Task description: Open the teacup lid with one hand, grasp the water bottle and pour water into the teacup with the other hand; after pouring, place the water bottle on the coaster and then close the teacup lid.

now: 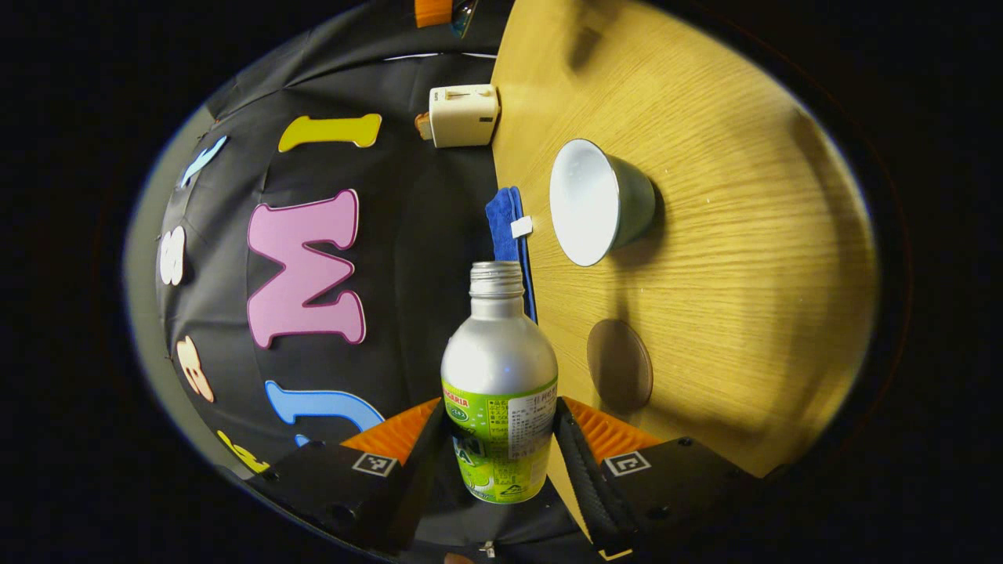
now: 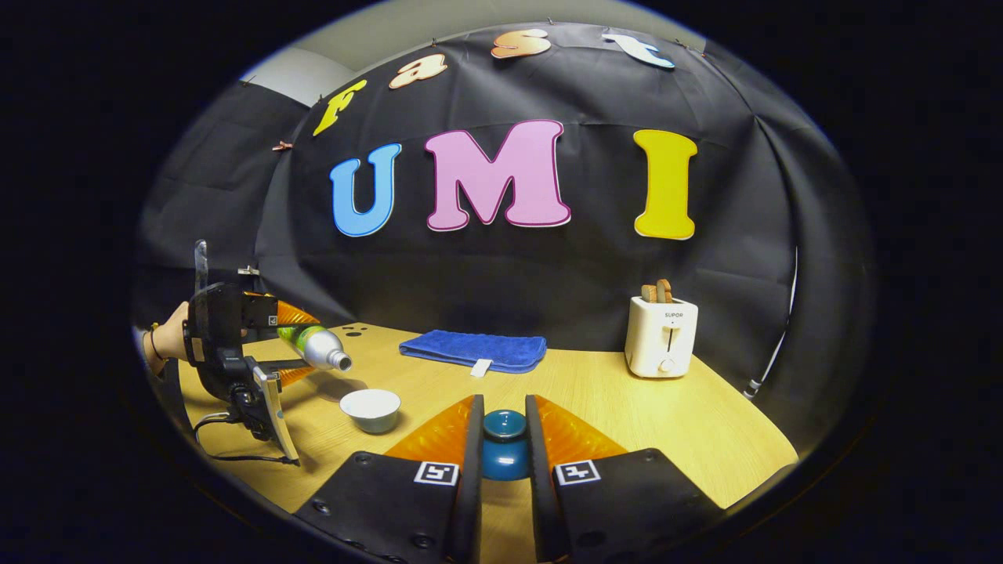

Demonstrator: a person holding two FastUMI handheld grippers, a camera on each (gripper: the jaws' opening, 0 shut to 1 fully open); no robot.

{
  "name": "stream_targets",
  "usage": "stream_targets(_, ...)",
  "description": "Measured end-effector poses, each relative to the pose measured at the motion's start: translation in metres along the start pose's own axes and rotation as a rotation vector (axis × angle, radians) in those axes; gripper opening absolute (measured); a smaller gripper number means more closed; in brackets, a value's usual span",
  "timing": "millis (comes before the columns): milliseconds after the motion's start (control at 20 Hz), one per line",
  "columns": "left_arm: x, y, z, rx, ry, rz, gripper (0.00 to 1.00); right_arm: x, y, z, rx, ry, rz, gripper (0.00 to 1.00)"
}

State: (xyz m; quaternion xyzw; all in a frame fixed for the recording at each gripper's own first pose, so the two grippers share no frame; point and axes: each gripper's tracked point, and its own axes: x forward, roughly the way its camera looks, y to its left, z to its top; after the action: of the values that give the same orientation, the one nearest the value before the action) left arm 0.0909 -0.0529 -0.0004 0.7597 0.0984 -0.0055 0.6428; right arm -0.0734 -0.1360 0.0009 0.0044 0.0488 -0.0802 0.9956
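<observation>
Silver-shouldered and uncapped, the bottle (image 2: 315, 345) is clamped between the left gripper's (image 2: 270, 345) jaws and tipped mouth-first toward the open cup (image 2: 370, 409) on the table (image 2: 705, 415), ready for pouring. The coaster (image 1: 620, 365) is left bare nearby. Farther right, the lid (image 2: 504, 445) is pinched in the right gripper (image 2: 501, 454), kept clear.

A light wooden table (image 2: 705, 415) is seen spread ahead of the right gripper's camera, backed by a black cloth wall (image 2: 548, 282). A white toaster (image 2: 660, 335) is stood ahead and to the right, near the cloth. A folded blue towel (image 2: 474, 349) is laid straight ahead. Pale wall (image 2: 298, 74) is glimpsed above the cloth.
</observation>
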Motion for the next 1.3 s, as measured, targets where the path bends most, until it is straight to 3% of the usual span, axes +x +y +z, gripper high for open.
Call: stream_targets(1300,0.013,0.017,0.003,0.340,0.002,0.011,0.82,-0.003,-0.002,0.002,0.004,-0.004,-0.005,0.30)
